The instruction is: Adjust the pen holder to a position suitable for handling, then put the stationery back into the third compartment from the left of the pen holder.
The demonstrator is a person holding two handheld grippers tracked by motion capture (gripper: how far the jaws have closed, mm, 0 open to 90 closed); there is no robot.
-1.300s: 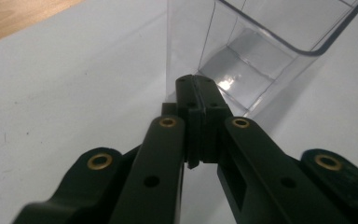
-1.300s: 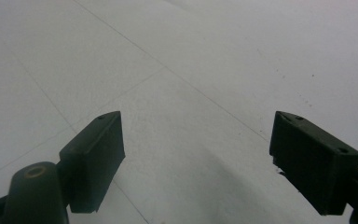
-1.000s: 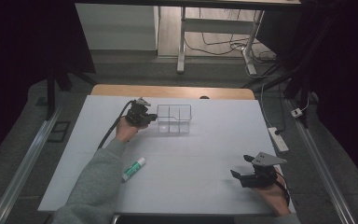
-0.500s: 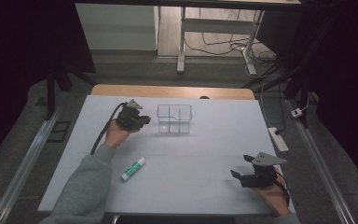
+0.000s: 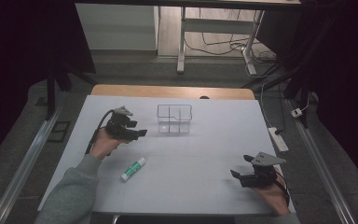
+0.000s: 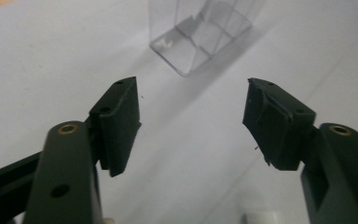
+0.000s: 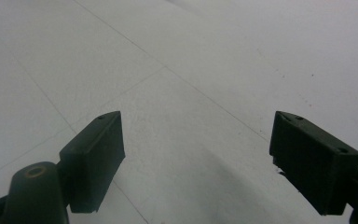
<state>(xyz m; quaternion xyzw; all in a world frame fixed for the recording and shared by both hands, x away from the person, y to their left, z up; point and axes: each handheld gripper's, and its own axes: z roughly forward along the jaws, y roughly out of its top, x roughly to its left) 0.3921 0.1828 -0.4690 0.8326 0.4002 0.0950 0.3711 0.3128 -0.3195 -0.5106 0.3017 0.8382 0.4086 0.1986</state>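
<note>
Left gripper (image 5: 142,133) was open, empty, held above the table (image 5: 205,154) just left of the clear box (image 5: 174,118), jaws pointing toward it; box also sat ahead of the jaws in the left gripper view (image 6: 200,35). Glue stick (image 5: 133,168) lay flat near the left forearm, apart from both grippers. Right gripper (image 5: 235,175) was open, empty, low at the near right, jaws wide over bare table.

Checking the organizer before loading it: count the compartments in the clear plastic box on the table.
4. The clear plastic box is split by crossing dividers into a two-by-two grid: two compartments on its far side, two on its near side. All look empty; its transparent walls make finer dividers hard to rule out.
</note>
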